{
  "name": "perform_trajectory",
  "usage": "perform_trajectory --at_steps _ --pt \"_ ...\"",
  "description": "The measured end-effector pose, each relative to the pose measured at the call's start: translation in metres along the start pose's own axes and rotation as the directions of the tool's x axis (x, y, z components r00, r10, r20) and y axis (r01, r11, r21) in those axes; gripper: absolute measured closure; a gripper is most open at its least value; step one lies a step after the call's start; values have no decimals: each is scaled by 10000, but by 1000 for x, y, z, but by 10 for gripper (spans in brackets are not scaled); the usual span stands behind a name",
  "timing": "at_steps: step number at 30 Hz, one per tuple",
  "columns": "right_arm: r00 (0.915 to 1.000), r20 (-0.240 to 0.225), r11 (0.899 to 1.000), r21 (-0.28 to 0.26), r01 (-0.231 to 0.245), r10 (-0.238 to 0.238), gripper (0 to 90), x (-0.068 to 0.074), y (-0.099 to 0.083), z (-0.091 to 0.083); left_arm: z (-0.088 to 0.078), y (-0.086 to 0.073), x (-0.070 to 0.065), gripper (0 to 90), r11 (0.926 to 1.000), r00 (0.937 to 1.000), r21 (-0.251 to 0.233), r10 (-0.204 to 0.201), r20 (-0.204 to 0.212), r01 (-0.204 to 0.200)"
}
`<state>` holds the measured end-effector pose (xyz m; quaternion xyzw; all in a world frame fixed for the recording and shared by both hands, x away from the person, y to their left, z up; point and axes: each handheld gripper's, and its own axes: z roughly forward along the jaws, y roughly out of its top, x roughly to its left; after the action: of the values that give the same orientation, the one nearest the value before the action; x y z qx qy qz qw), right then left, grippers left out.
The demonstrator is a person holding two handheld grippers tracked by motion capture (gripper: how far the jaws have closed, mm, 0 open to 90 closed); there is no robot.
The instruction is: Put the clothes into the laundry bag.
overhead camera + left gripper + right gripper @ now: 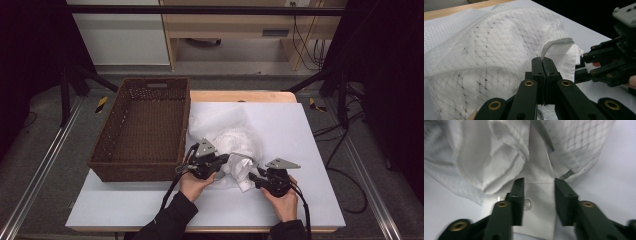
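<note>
Both forearms come in from the near edge of the desk (300,150), each hand wrapped around a gripper body from behind, wrists low and the 2 grippers angled inward toward each other. The left gripper (544,65) points across toward the right one, its jaws clenched flat together on the grey zipper strip (554,45) that runs along the edge of a white mesh laundry bag (494,55); the bag bulges up and away beyond the jaw tips. The right gripper (538,192) points at a white shirt (539,180) that lies partly inside the bag's mouth. Its jaws stand apart with the shirt's button placket between them, and neither pad presses on the cloth. A clear button (527,204) lies just beside the inner face of its left-hand jaw in the right gripper view. The bag and shirt rest on the desk directly ahead of both sets of jaws. A brown wicker basket (145,125) stands beyond the left hand (195,182).
</note>
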<state>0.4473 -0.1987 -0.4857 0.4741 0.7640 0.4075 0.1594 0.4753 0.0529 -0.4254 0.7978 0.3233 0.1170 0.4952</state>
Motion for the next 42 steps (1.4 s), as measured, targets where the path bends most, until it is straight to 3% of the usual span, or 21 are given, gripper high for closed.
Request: perform_trajectory --at_steps 2,3,8,10,13,15,18,21,24,26,30,33,37,39,42 --pt "9999 153 10000 79 1 -2 829 0 0 2 0 0 0 891 10000 10000 35 -25 2 25" --pt "10000 41 10000 8 -76 76 861 -1 2 -2 0 0 0 890 10000 10000 32 -39 14 39" --pt "9961 -811 9942 -1040 273 -358 878 9 9 -21 -3 2 -1 891 9999 9997 -29 -143 189 143" --pt "9904 -1125 9861 -1544 618 -797 878 19 15 -22 -6 4 -4 891 9995 9986 -180 -249 472 257" --pt "9846 -1212 9719 -2137 983 -1262 878 34 27 -15 -15 12 -14 892 9991 9973 -399 -82 736 112" --pt "9860 -954 9629 -2465 1098 -1368 878 39 37 -5 -21 18 -20 893 9983 9967 -580 46 809 1" --pt "9948 -509 9567 -2824 707 -886 876 42 48 18 -28 24 -22 893 9973 9965 -728 18 841 43" --pt "9975 449 9503 -3044 655 -544 874 41 53 43 -31 24 -18 893 9964 9952 -784 -256 943 331" --pt "9880 1528 9541 -2922 662 -218 871 34 50 62 -31 19 -12 893 9962 9941 -696 -449 984 519" --pt "9873 1591 9608 -2733 466 -27 863 30 50 67 -28 16 -8 893 9963 9939 -627 -523 975 585" --pt "9916 1286 9689 -2435 452 -139 784 27 51 53 -22 11 -1 893 9966 9950 -495 -614 781 654" --pt "9970 755 9690 -2446 343 -162 712 25 51 31 -17 7 3 892 9969 9961 -374 -664 583 687" --pt "9980 93 9681 -2423 633 -629 613 27 44 1 -13 5 6 892 9967 9960 -293 -748 486 763" --pt "9954 -160 9731 -2123 890 -945 509 30 38 -2 -11 4 5 892 9971 9964 -246 -701 485 714" --pt "9935 -86 9807 -1617 1102 -1131 356 35 30 11 -9 4 3 892 9977 9970 -253 -619 464 632"
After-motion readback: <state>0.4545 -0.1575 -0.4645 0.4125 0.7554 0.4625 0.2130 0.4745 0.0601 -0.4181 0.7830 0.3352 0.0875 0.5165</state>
